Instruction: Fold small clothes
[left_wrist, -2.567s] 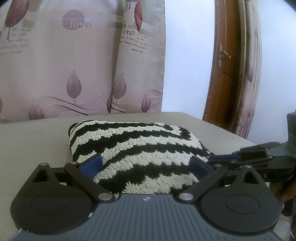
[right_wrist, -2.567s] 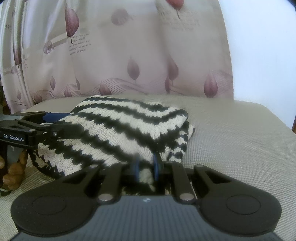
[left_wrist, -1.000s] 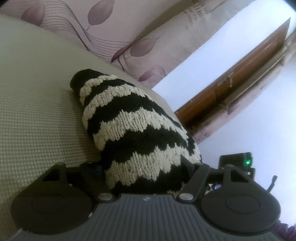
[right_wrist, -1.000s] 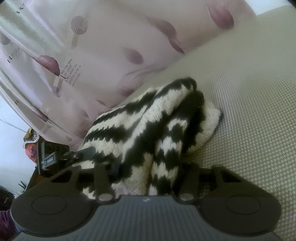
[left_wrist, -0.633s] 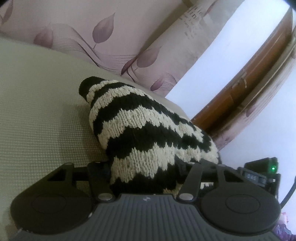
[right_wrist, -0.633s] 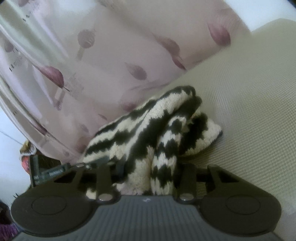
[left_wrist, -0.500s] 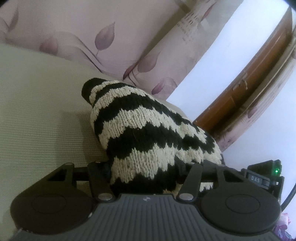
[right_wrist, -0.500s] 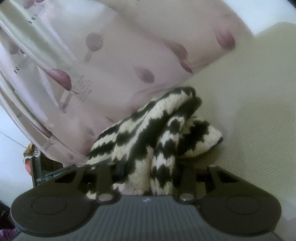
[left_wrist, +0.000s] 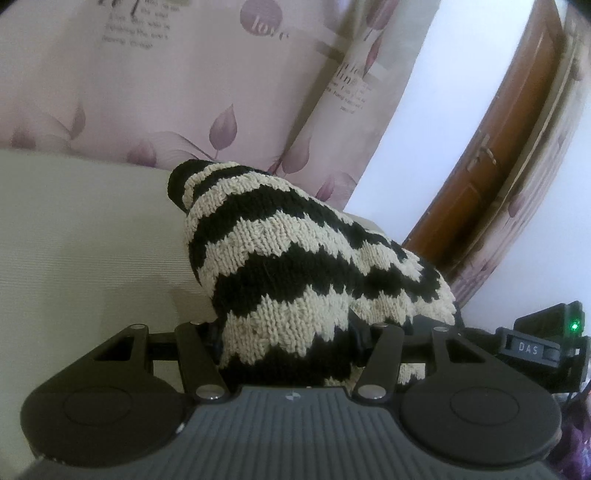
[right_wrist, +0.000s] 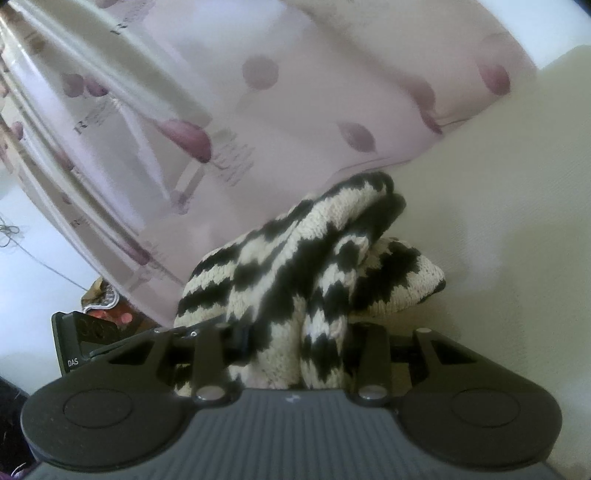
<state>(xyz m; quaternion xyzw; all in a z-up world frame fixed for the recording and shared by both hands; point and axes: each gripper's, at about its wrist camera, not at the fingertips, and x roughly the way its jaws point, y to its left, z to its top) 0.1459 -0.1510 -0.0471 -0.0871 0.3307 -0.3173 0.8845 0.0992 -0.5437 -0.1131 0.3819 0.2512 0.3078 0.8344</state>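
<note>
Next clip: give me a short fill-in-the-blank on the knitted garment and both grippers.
The knitted garment has cream and ____ zigzag stripes.
The left gripper and right gripper are both shut on the ____.
Behind the beige surface hangs a curtain printed with purple ____.
Missing words: black; garment; leaves.

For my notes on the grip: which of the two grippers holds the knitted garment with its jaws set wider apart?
The left gripper: its jaws stand wide around a thick bunch of the striped knit. The right gripper pinches a narrower bunch.
</note>
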